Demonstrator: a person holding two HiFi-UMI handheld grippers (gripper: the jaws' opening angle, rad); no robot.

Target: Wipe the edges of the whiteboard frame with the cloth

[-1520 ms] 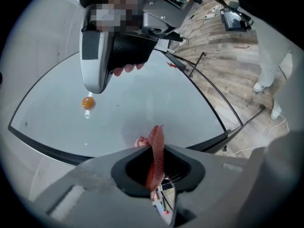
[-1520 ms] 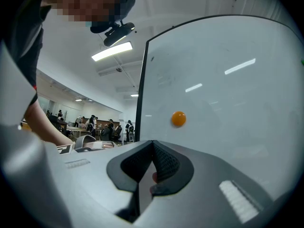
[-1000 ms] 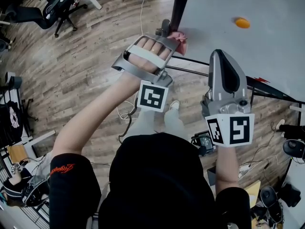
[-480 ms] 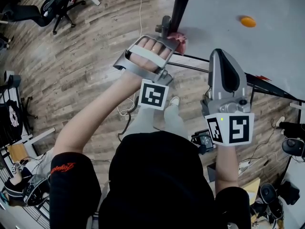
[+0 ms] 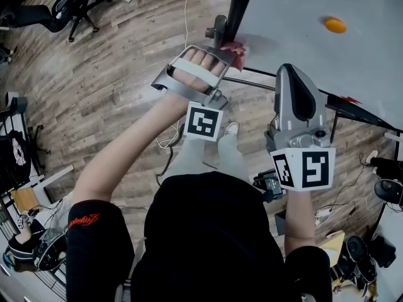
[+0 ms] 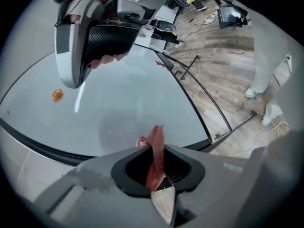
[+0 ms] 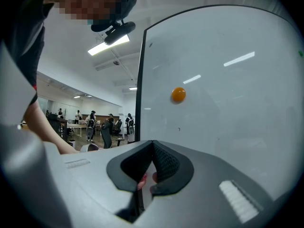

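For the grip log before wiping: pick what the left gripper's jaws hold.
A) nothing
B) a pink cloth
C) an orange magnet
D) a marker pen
B: in the left gripper view, the left gripper has its jaws shut on a pink cloth, which sticks out towards the whiteboard near its dark frame edge.

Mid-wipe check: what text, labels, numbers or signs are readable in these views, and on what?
Nothing is legible.
Red script logo on the person's black sleeve: too blurred to read.
Left gripper, marker cube: black-and-white square code, no letters.
Right gripper, marker cube: likewise a code, no letters.
Whiteboard: no writing, only an orange magnet.
Pink cloth: no label visible.
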